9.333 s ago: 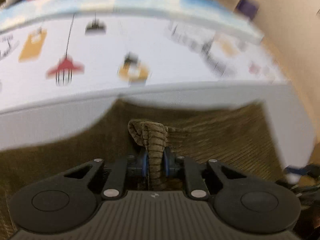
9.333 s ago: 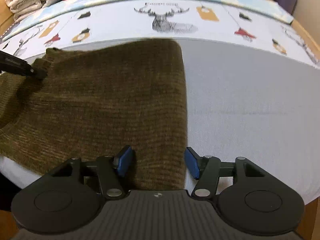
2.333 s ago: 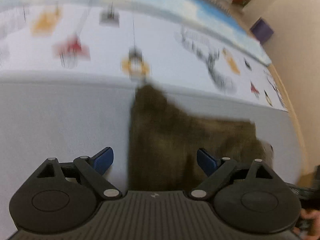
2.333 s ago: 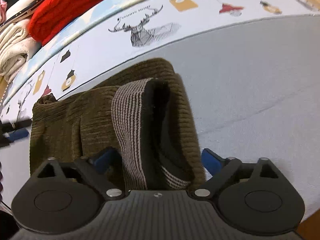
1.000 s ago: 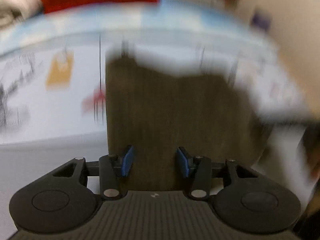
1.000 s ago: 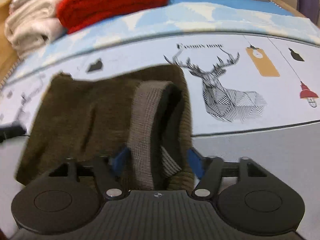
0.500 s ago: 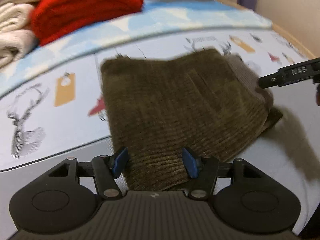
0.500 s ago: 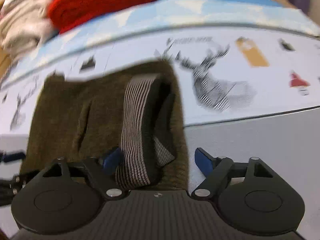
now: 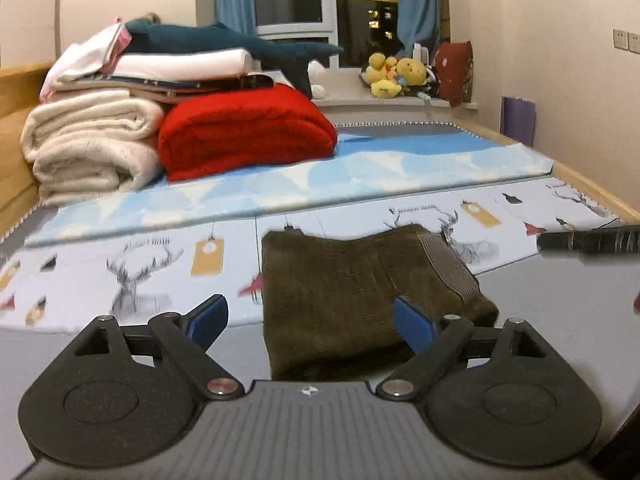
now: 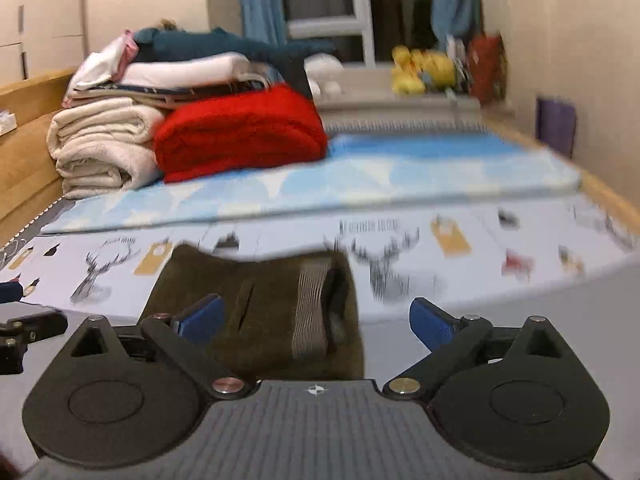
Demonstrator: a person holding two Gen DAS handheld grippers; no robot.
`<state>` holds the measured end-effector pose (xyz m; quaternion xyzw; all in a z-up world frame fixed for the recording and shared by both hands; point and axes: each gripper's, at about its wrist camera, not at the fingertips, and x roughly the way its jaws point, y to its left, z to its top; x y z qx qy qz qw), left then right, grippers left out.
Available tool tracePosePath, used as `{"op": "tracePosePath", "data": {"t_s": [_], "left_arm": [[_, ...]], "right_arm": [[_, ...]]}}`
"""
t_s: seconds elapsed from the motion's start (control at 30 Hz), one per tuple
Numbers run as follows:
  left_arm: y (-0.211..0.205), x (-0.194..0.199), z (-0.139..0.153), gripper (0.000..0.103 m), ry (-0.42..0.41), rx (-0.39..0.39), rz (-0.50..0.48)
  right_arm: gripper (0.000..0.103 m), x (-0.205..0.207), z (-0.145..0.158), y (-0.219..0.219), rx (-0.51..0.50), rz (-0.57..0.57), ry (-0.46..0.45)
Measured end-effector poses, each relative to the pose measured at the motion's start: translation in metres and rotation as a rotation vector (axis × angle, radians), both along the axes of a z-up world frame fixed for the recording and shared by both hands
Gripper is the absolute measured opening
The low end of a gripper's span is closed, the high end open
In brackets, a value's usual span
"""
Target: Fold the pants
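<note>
The brown corduroy pants (image 9: pixel 360 292) lie folded in a compact bundle on the bed, the striped waistband lining (image 10: pixel 310 304) showing at its right side. My left gripper (image 9: pixel 310 318) hangs above and behind the bundle with its jaws opening wide; the blue pads (image 9: pixel 208 316) touch no cloth. My right gripper (image 10: pixel 316 318) is likewise back from the pants (image 10: pixel 256 308), jaws opening, with nothing pressed between them. The right gripper's finger (image 9: pixel 588 240) juts in at the right edge of the left wrist view. The left gripper (image 10: pixel 28 328) shows at the left edge of the right wrist view.
The bed has a deer-print sheet (image 9: pixel 140 276) and a grey cover (image 9: pixel 560 300) nearer me. At the back left stand a red blanket (image 9: pixel 244 132), a cream blanket (image 9: pixel 88 140) and a plush shark (image 9: pixel 224 44). Yellow plush toys (image 9: pixel 396 74) sit on the window sill. A wall runs along the right.
Both grippers have drawn back and risen away from the pants, and their jaws have spread wider. The folded pants stay on the bed.
</note>
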<state>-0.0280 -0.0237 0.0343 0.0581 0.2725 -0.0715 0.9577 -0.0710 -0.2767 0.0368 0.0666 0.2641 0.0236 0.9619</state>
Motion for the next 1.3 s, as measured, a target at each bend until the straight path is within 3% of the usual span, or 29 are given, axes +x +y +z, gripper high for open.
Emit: {"op": "tracePosePath", "data": {"t_s": [0.07, 0.1, 0.2, 0.43, 0.63, 0.77, 0.83, 1.3], "left_arm": [[-0.002, 0.004, -0.002, 0.093, 0.083, -0.030, 0.023], [0.001, 0.004, -0.002, 0.093, 0.092, -0.064, 0.052], [0.000, 0.010, -0.005, 0.094, 0.143, -0.064, 0.116], [0.005, 0.024, -0.024, 0.094, 0.207, -0.050, 0.142], [0.008, 0.040, -0.037, 0.094, 0.263, -0.070, 0.148], [0.003, 0.049, -0.043, 0.094, 0.273, -0.066, 0.138], [0.000, 0.051, -0.043, 0.103, 0.270, -0.061, 0.132], [-0.008, 0.057, -0.046, 0.103, 0.270, -0.071, 0.112]], "right_arm": [[0.099, -0.011, 0.002, 0.002, -0.002, -0.031, -0.043], [0.100, -0.011, 0.001, 0.004, -0.023, -0.050, -0.026], [0.100, -0.006, -0.005, 0.010, -0.045, -0.044, 0.005], [0.100, 0.008, -0.022, 0.020, -0.071, -0.058, 0.115], [0.100, 0.017, -0.027, 0.031, -0.105, -0.025, 0.157], [0.099, 0.023, -0.035, 0.030, -0.115, -0.012, 0.181], [0.099, 0.024, -0.035, 0.027, -0.106, -0.010, 0.171], [0.099, 0.031, -0.039, 0.038, -0.151, 0.030, 0.167]]}}
